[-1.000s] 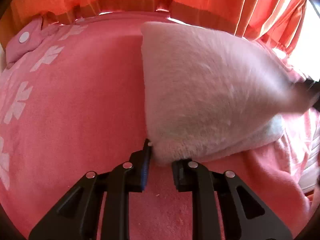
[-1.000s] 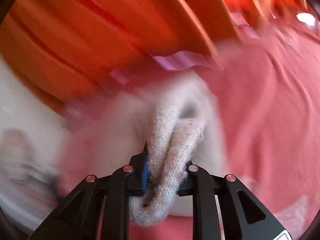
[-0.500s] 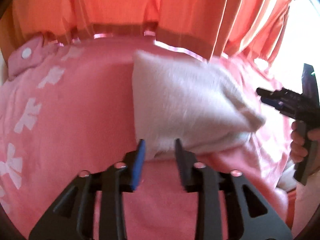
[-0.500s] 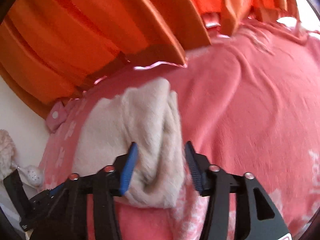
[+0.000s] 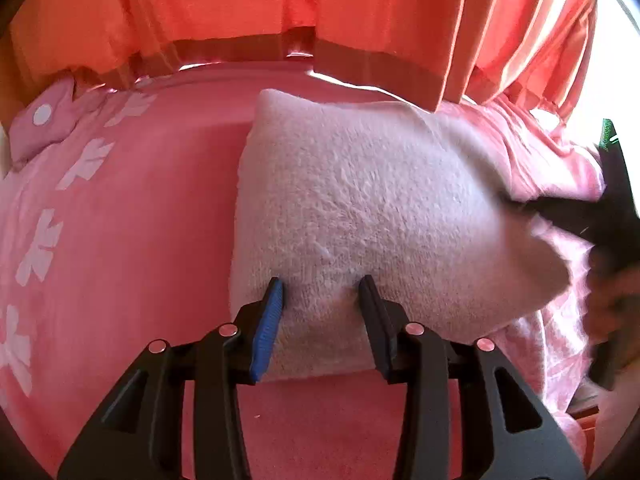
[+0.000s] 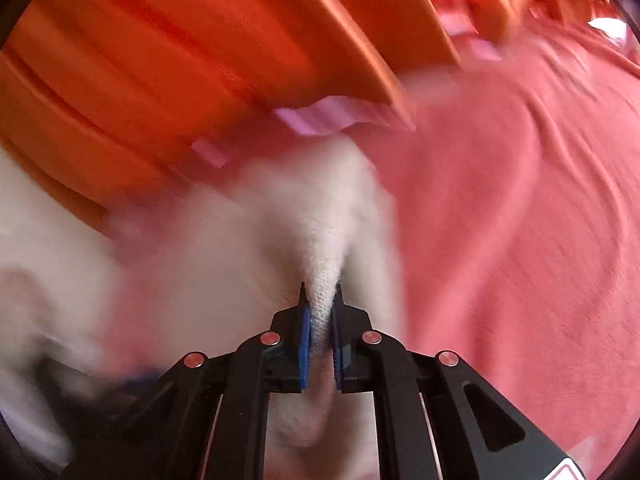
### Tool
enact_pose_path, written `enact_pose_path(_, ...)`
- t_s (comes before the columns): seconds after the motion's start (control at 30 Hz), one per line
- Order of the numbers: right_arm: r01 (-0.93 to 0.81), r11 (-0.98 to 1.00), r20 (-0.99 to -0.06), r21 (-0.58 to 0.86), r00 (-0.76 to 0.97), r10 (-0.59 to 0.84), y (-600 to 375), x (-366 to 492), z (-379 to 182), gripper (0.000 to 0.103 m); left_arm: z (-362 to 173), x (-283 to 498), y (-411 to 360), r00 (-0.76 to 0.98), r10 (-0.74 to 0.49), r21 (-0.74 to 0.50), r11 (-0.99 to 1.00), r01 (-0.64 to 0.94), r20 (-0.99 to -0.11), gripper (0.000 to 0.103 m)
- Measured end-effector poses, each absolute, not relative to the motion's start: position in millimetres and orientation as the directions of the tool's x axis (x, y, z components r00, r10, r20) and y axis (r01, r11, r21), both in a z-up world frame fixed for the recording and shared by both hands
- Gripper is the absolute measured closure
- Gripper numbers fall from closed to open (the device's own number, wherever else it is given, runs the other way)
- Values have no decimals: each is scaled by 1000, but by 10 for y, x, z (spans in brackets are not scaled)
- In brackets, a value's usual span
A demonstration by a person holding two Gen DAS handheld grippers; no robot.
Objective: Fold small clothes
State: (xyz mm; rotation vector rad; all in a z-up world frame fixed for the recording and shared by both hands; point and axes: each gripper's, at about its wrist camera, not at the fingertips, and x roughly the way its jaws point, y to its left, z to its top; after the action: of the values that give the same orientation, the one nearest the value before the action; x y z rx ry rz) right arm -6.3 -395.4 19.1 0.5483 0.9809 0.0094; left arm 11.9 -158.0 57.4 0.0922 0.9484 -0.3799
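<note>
A folded, fluffy pale pink garment (image 5: pixel 372 220) lies on the pink bedspread (image 5: pixel 140 240). My left gripper (image 5: pixel 320 292) is open, its two fingers straddling the garment's near edge and pressing on it. My right gripper (image 6: pixel 320 300) is shut on the garment's right end (image 6: pixel 324 276), pinching a ridge of cloth; it shows blurred in the left wrist view (image 5: pixel 580 212) at the garment's right side. The right wrist view is motion-blurred.
Orange curtains (image 5: pixel 280 8) hang along the bed's far edge. A pink pillow (image 5: pixel 40 124) with a white dot lies at far left. The bedspread has white flower shapes (image 5: pixel 40 244) on the left. The person's hand (image 5: pixel 612 300) is at right.
My right gripper, open around the garment's end half a second ago, has closed on it. My left gripper has opened wider and moved forward onto the garment's near edge.
</note>
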Motion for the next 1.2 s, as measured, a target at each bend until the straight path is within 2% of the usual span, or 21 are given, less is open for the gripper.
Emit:
enact_pose_path(0.1, 227, 844, -734, 486, 631, 253, -3992, -250, 480, 91, 570, 93, -1622, 539, -244, -44, 933, 357, -806, 64)
enact_pose_path(0.13, 219, 837, -712, 502, 654, 256, -4006, -348, 589, 84, 570, 96, -1609, 539, -244, -46, 934, 354, -806, 64)
enact_pose_path(0.17, 197, 839, -686, 507, 681, 255, -4003, -516, 726, 84, 572, 107, -1595, 537, -246, -52, 935, 351, -807, 64)
enact_pose_path(0.2, 192, 842, -685, 505, 683, 255, -3998, -605, 756, 84, 573, 119, -1574, 531, -256, -67, 935, 348, -808, 64)
enact_pose_path(0.23, 186, 843, -687, 504, 678, 262, -3973, -739, 779, 78, 574, 121, -1567, 528, -260, -74, 935, 347, -808, 64)
enact_pose_path(0.27, 182, 841, -691, 510, 670, 273, -3957, -811, 765, 67, 576, 118, -1568, 529, -260, -72, 934, 349, -808, 64)
enact_pose_path(0.3, 177, 835, -698, 521, 651, 298, -3916, -880, 720, 63, 576, 107, -1575, 533, -257, -67, 935, 349, -806, 64)
enact_pose_path(0.37, 157, 832, -713, 531, 613, 340, -3823, -949, 640, 61, 571, 79, -1596, 545, -248, -52, 936, 349, -801, 64)
enact_pose_path(0.5, 147, 869, -743, 472, 597, 302, -3565, -976, 599, 54, 568, 51, -1600, 552, -230, -30, 937, 347, -802, 64)
enact_pose_path(0.57, 129, 875, -730, 467, 614, 299, -3491, -994, 648, 45, 572, 50, -1605, 549, -226, -25, 937, 348, -804, 64)
enact_pose_path(0.6, 123, 885, -735, 449, 615, 288, -3457, -989, 638, 45, 571, 56, -1602, 548, -226, -24, 937, 350, -805, 64)
enact_pose_path(0.63, 127, 898, -750, 422, 605, 267, -3439, -953, 611, 51, 572, 62, -1602, 548, -225, -23, 937, 350, -806, 64)
enact_pose_path(0.67, 142, 914, -776, 381, 586, 232, -3424, -923, 567, 74, 574, 64, -1602, 548, -224, -24, 937, 348, -806, 64)
enact_pose_path(0.7, 153, 920, -789, 360, 577, 212, -3432, -909, 554, 90, 577, 64, -1606, 548, -221, -21, 937, 347, -807, 64)
enact_pose_path(0.83, 166, 872, -695, 459, 679, 237, -3712, -1156, 765, 93, 574, 64, -1594, 547, -225, -24, 937, 350, -806, 63)
enact_pose_path(0.87, 176, 865, -698, 470, 674, 242, -3753, -1178, 713, 93, 571, 61, -1597, 548, -226, -24, 936, 351, -806, 63)
enact_pose_path(0.97, 241, 871, -815, 429, 520, 258, -3773, -1006, 137, 93, 554, 47, -1618, 550, -221, -13, 934, 357, -806, 63)
enact_pose_path(1.0, 241, 866, -810, 439, 523, 265, -3763, -1007, 81, 93, 550, 38, -1633, 550, -218, -8, 934, 358, -806, 62)
enact_pose_path(1.13, 234, 842, -742, 486, 619, 257, -3812, -1131, 522, 89, 552, 25, -1633, 554, -211, 6, 932, 362, -805, 62)
enact_pose_path(1.2, 225, 863, -715, 452, 670, 199, -3760, -1149, 809, 89, 556, 41, -1620, 553, -214, -2, 933, 359, -805, 62)
